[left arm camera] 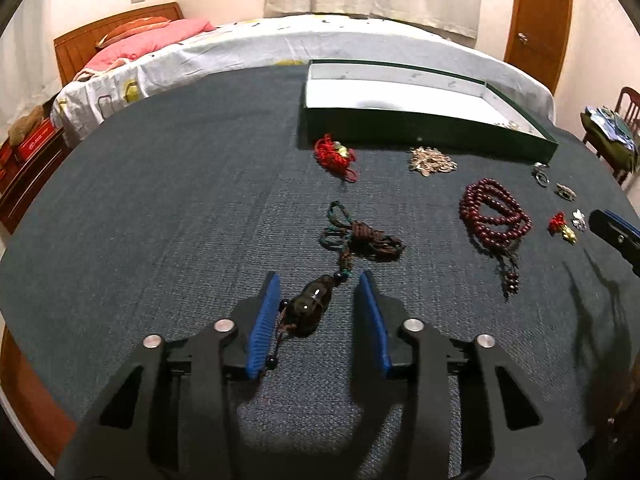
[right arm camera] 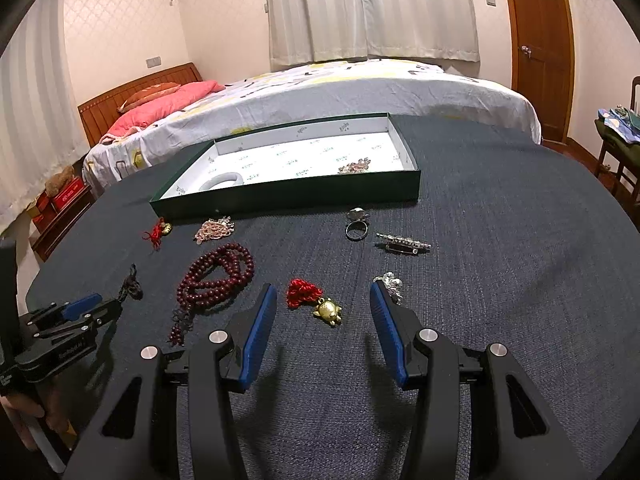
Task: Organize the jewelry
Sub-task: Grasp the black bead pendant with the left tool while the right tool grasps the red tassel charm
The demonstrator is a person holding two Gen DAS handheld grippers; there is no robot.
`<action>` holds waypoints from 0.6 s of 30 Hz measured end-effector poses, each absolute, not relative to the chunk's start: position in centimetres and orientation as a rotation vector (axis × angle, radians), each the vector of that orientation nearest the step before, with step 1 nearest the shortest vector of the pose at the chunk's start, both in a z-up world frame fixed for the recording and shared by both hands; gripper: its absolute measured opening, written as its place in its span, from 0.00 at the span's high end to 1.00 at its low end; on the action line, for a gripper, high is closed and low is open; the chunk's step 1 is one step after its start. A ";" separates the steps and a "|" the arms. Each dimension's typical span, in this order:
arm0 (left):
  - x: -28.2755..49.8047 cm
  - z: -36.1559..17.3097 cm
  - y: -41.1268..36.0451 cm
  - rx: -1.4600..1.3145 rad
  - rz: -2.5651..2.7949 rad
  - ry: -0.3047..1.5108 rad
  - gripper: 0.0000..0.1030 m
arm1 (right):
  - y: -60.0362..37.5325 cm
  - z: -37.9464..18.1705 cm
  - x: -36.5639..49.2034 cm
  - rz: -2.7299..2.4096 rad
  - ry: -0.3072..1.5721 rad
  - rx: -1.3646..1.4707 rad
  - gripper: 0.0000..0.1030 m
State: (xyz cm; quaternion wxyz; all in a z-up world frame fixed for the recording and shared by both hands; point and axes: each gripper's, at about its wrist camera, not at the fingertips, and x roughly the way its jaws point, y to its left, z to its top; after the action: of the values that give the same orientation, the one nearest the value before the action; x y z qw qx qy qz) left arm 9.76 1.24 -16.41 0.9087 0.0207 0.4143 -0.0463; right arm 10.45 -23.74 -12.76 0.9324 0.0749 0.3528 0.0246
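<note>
Straddling dark pendant (left arm camera: 310, 306), left gripper (left arm camera: 318, 286) jaws apart, not clamped; pendant hard, slick; cord (left arm camera: 360, 236) limp, trails; pinch pendant body.

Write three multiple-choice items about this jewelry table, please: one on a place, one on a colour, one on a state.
1. Where does the pale bangle lie?
A. on the floor
B. inside the green box
C. on a shelf

2. What colour is the long bead string?
A. dark red
B. white
C. green

3. How is the dark pendant?
A. hanging in the air
B. lying in the box
C. lying on the cloth between the open jaws of the left gripper

Answers:
1 B: the right wrist view shows it on the box's white floor.
2 A: its beads look dark red in both views.
3 C: it rests on the cloth, and a gap shows between it and one pad.
</note>
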 end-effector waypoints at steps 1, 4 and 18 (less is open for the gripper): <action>9.7 -16.4 1.2 0.042 -0.100 0.855 0.66 | -23.8 -12.8 10.4 0.049 0.721 0.154 0.53; 9.6 -16.4 1.0 0.041 -0.126 0.852 0.76 | -23.7 -12.8 10.4 0.051 0.723 0.155 0.53; 10.1 -16.4 0.0 0.043 -0.170 0.837 0.85 | -23.5 -13.4 10.8 0.059 0.744 0.155 0.53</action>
State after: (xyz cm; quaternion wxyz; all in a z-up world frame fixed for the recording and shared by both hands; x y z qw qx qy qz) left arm 10.07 -0.04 -16.37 0.9101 0.0207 0.4057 -0.0823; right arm 10.84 -23.53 -13.39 0.9282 0.0757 0.3630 0.0288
